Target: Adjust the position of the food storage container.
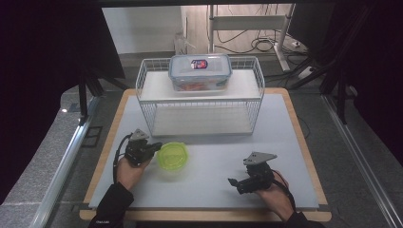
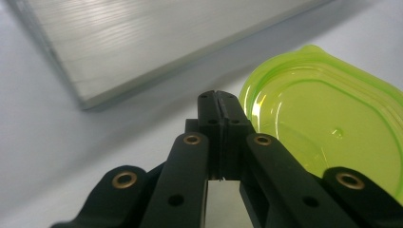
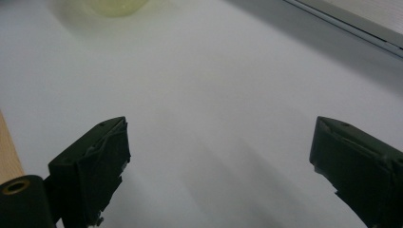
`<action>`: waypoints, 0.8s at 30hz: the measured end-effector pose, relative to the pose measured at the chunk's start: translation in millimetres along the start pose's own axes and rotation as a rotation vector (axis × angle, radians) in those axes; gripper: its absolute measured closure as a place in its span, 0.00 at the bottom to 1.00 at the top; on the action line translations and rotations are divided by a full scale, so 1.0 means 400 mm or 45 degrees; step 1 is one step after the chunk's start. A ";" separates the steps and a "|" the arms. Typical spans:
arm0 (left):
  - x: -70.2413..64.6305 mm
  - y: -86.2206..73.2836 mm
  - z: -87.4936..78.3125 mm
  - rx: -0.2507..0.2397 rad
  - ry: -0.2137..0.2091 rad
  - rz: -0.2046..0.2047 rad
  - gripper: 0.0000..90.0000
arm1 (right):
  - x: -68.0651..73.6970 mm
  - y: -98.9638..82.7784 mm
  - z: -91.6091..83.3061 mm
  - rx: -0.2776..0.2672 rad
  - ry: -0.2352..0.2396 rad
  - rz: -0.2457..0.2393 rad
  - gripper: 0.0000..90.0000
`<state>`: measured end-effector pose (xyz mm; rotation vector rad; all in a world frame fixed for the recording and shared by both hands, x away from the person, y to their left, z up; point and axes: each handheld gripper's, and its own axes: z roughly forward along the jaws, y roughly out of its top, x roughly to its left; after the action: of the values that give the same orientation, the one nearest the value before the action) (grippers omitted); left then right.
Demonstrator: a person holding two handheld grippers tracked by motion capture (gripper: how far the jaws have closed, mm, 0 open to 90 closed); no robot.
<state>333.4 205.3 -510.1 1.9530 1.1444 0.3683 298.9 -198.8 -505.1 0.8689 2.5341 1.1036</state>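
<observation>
Round translucent lime-green plastic lid (image 1: 172,156) flat on grey tabletop (image 1: 209,156), before white wire rack (image 1: 199,95). Left gripper (image 1: 153,148) clenched, empty, tips just beside lid's rim. Right gripper (image 1: 233,182) released wide, well apart.

Just to the right of the left gripper (image 1: 153,148) the green lid (image 1: 172,156) lies flat, blocking that side at table level. Ahead of both grippers stands the wire shelf (image 1: 199,97), with a lidded box (image 1: 200,71) on top. Between the lid and the right gripper (image 1: 236,182) the grey mat (image 1: 214,171) is bare.
</observation>
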 end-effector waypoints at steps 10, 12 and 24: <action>-0.012 -0.026 -0.030 0.019 0.009 -0.006 0.97 | 0.000 0.000 -0.003 -0.001 -0.005 0.000 0.07; -0.014 -0.033 -0.038 0.022 0.013 -0.015 0.97 | 0.000 0.000 -0.003 0.002 -0.004 0.000 0.07; -0.055 -0.032 -0.028 0.017 -0.033 -0.022 1.00 | 0.002 -0.001 0.001 0.015 -0.004 -0.002 0.07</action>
<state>307.2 195.8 -509.7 1.9529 1.1495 0.3261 298.4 -198.4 -505.8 0.8707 2.5406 1.0873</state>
